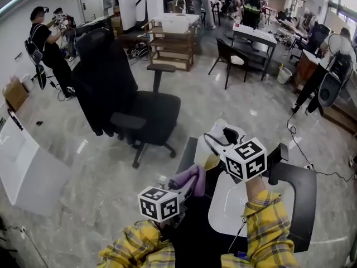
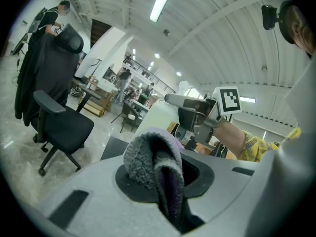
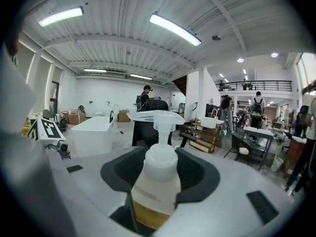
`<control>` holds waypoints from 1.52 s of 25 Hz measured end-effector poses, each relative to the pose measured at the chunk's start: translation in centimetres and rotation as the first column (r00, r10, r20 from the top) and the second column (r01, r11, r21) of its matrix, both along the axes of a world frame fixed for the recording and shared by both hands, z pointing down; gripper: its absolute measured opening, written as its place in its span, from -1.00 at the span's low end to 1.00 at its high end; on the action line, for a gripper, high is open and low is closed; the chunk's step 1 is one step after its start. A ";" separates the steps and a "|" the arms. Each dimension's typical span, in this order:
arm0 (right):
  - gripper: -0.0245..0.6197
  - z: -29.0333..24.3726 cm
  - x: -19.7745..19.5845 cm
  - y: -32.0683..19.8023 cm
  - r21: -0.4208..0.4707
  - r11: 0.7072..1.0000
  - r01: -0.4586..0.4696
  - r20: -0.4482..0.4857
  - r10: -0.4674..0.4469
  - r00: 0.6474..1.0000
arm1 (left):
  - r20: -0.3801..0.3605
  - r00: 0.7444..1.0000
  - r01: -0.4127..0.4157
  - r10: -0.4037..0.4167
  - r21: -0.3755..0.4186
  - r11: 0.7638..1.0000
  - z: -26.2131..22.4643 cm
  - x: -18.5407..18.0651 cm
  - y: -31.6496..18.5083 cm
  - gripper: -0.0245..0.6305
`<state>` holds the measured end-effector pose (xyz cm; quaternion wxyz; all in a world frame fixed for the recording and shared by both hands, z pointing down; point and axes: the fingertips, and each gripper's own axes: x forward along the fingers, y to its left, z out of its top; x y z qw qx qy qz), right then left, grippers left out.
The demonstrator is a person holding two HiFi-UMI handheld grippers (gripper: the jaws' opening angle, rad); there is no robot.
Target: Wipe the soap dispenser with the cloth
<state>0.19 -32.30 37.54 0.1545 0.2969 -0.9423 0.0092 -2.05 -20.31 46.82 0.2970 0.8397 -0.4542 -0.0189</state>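
Two grips are set: left hand-held gripper (image 2: 167, 194) closed on the purple cloth (image 2: 147, 157), right hand-held gripper (image 3: 155, 204) clamping the soap dispenser (image 3: 159, 174) between its jaws, near the cloth. Wiping looks yet to start.

Got both arms out front, yellow plaid sleeves (image 1: 268, 228) side by side. Pinching the cloth (image 1: 188, 178) tight in the left gripper (image 1: 191, 186), clamping the soap dispenser (image 3: 157, 177) body in the right gripper (image 1: 216, 152), tips near each other.
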 end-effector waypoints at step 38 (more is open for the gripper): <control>-0.28 -1.3 3.5 3.4 0.006 0.898 -0.439 0.206 0.429 0.880 | 0.033 0.997 0.053 -0.063 0.241 0.969 -7.1 -0.7 -0.9 -0.78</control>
